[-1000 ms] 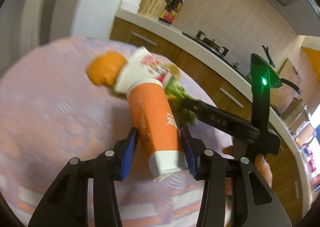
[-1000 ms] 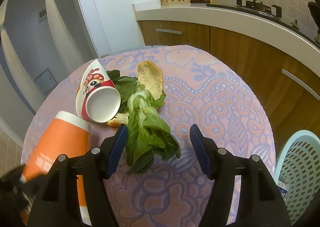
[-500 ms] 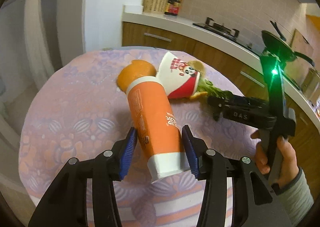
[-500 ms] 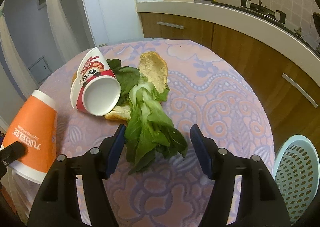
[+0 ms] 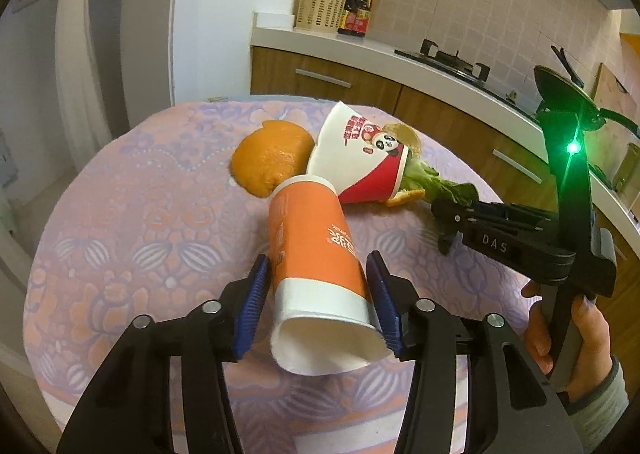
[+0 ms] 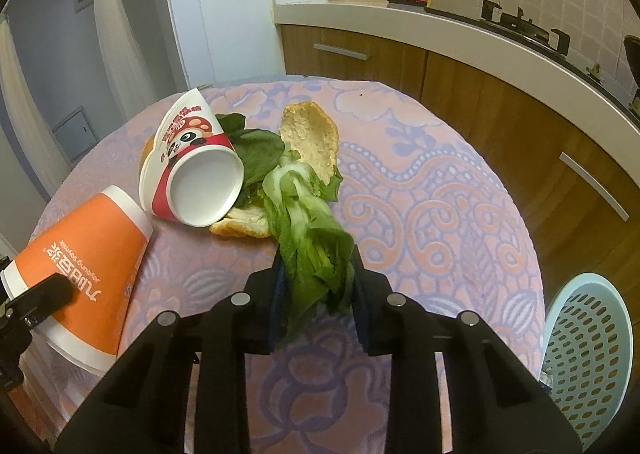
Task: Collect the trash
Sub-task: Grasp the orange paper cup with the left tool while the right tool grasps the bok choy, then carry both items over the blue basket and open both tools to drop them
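Observation:
My left gripper [image 5: 318, 296] is shut on an orange paper cup [image 5: 316, 254], which lies on its side with the open mouth toward me; the cup also shows in the right wrist view [image 6: 86, 258]. My right gripper [image 6: 318, 290] is shut on the stem end of the green leafy vegetable [image 6: 308, 238]. A red and white panda cup [image 6: 192, 170] lies tipped on the table beside the leaves. An orange peel [image 5: 272, 158] lies behind the cups. Two bread pieces [image 6: 310, 138] lie by the leaves.
The round table has a purple and pink patterned cloth [image 6: 440, 214]. A light blue perforated basket [image 6: 588, 350] stands below the table's right edge. A kitchen counter [image 6: 460, 42] with a wicker holder, bottles and a stove runs behind.
My right gripper closed on the green leaves, from open around them. My left gripper still holds the orange cup and has pulled back a little toward the table's near edge.

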`<action>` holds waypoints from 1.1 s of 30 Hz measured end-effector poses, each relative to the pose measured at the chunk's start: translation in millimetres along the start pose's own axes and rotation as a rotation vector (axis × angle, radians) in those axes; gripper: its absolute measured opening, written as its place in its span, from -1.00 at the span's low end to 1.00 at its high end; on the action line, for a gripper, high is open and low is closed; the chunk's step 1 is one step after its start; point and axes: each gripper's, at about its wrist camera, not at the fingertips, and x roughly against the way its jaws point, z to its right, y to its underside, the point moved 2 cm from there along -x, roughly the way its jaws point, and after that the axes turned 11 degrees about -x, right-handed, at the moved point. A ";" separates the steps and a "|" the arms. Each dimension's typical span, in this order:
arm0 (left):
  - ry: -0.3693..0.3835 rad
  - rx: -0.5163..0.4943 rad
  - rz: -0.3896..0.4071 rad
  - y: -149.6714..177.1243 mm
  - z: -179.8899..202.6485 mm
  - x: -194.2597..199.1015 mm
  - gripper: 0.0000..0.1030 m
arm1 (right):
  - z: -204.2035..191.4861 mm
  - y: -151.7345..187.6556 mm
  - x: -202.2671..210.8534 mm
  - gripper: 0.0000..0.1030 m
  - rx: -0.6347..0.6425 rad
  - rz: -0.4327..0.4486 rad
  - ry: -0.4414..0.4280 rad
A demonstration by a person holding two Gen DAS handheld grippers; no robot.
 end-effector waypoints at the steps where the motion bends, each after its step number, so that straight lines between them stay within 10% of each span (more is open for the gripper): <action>1: -0.005 0.001 -0.005 2.3 1.4 -1.6 -0.02 | -0.6 0.1 0.0 -0.50 0.001 -0.002 -0.001; 14: -0.004 0.067 0.081 13.0 4.3 9.9 -0.16 | 2.2 3.8 20.5 -0.62 -0.021 0.081 -0.015; 23: 0.128 -0.005 0.181 0.3 34.0 44.4 -0.13 | 29.3 28.1 72.6 -0.64 -0.145 0.161 -0.156; 33: 0.165 -0.126 0.213 -20.5 85.8 49.4 -0.10 | 90.1 41.8 144.3 -0.64 -0.238 0.291 -0.084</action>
